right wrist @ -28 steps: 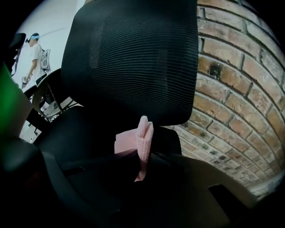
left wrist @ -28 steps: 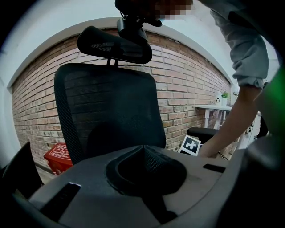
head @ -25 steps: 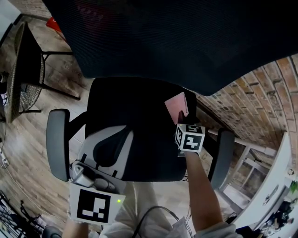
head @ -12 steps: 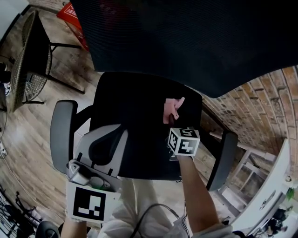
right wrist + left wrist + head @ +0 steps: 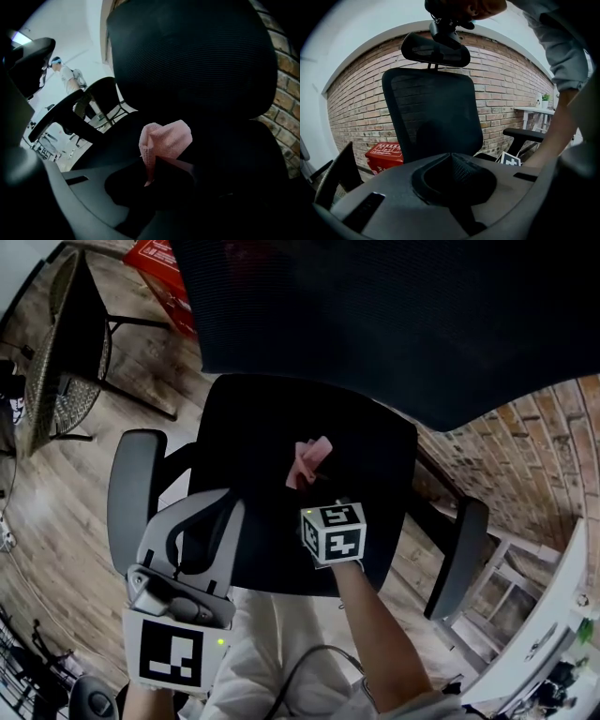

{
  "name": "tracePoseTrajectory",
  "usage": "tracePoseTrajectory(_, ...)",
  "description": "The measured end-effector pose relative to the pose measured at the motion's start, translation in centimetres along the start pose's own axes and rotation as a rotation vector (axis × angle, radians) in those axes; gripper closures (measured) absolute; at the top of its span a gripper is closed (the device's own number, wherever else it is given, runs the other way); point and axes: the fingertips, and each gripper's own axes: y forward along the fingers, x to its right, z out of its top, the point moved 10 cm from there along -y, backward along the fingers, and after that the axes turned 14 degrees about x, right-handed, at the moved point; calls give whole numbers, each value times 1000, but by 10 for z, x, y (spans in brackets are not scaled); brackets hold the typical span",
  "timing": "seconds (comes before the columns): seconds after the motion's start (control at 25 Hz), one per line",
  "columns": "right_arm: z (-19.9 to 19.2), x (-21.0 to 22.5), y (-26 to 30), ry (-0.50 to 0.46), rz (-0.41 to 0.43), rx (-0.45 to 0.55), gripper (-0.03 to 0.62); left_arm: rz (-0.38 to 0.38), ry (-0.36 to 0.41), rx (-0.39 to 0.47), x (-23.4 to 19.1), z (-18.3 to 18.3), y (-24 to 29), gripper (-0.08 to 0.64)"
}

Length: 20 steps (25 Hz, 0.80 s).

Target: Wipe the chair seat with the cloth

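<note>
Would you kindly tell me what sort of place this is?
Likely an indoor office or workspace: a mesh-backed office chair, an exposed brick wall behind it, and a wood-plank floor.

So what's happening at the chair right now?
A person is working two handheld grippers over a black office chair seat. The right gripper is clamped on a crumpled pink cloth, holding it on or just above the middle of the seat; contact can't be confirmed. The left gripper is shut on nothing, held back near the seat's front edge.
</note>
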Motion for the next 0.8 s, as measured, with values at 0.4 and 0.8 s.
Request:
tracePoseTrajectory(0.4, 3, -96, 33, -24, 223, 19, 539, 45, -11, -6, -7, -2, -16, 541)
tracePoseTrajectory(0.8, 28, -146, 52, -30, 359, 62, 538, 83, -29, -13, -15, -5, -31, 541)
